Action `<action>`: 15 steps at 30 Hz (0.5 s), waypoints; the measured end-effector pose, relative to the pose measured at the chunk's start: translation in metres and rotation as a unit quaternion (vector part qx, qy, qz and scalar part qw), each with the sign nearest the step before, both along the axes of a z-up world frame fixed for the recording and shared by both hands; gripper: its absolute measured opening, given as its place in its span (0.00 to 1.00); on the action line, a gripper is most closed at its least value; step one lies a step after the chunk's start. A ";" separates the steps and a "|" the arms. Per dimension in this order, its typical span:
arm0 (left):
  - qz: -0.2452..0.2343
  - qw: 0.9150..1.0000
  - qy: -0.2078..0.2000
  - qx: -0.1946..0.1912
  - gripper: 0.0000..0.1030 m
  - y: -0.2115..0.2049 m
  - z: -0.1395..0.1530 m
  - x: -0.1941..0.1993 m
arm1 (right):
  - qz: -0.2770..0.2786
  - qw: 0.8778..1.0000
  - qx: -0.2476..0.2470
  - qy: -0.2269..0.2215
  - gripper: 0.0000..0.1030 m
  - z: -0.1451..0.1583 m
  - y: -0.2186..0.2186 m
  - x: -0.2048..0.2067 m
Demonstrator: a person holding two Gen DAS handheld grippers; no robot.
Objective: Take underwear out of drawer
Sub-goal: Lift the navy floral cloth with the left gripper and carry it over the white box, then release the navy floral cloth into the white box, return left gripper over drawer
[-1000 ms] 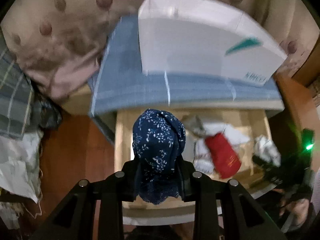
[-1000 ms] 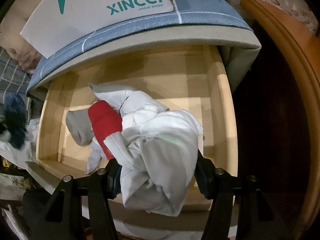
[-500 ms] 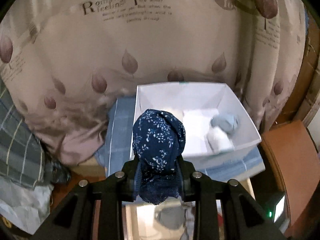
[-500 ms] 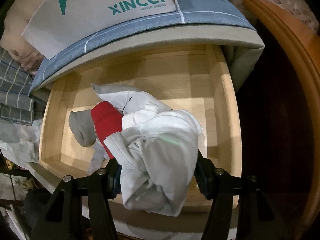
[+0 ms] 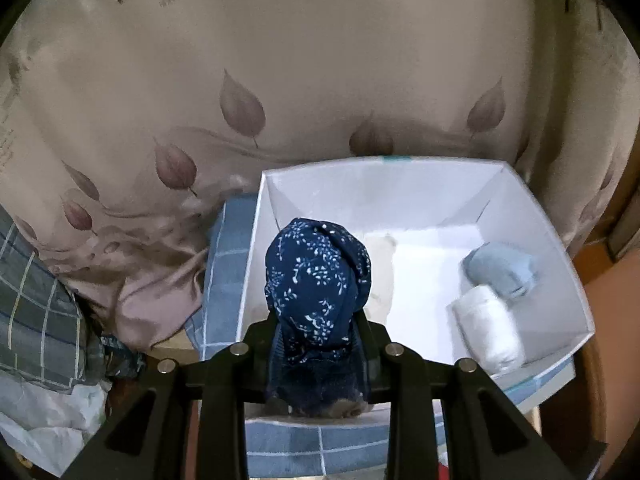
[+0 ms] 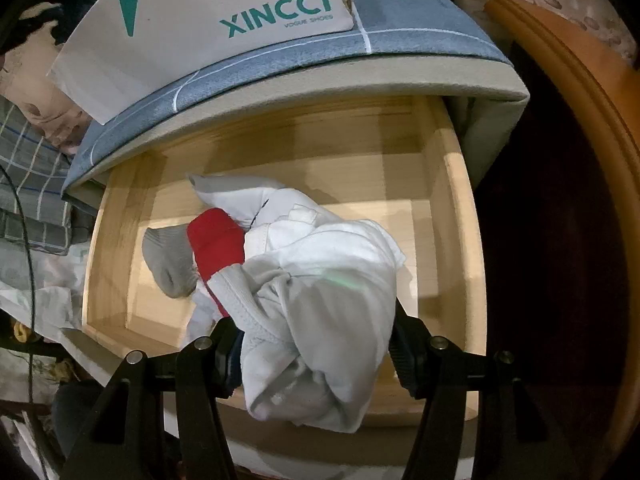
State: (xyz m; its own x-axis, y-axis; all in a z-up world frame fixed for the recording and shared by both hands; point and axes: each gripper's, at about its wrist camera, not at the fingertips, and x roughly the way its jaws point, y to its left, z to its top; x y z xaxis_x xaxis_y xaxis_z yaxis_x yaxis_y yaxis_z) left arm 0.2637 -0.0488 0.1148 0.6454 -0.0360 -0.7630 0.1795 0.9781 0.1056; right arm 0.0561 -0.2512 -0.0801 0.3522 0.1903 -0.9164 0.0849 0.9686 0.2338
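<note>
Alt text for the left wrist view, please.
The left gripper is shut on a rolled navy floral-print underwear bundle, over an open white cardboard box that holds a white roll and a light blue roll.

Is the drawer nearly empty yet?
Partly. Two rolls already sit in the white box. The left hand-held gripper holds a navy bundle, the right hand-held gripper a white one. Red, grey and white pieces remain in the drawer.

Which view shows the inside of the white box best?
The left wrist view: it looks down into the white box, showing a white roll and a pale blue bundle inside. The right wrist view shows only its printed outer side.
</note>
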 end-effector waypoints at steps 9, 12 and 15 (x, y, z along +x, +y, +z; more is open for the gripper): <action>0.005 0.999 0.037 -0.004 0.30 0.004 -0.033 0.006 | 0.002 1.000 0.000 0.000 0.56 0.000 0.003 0.002; 0.015 0.999 0.042 -0.013 0.33 0.006 -0.032 0.008 | 0.002 1.000 -0.001 -0.001 0.56 0.001 0.003 0.002; 0.020 0.999 0.037 -0.013 0.47 0.009 -0.028 0.007 | 0.002 1.000 0.001 -0.001 0.56 0.001 0.003 0.002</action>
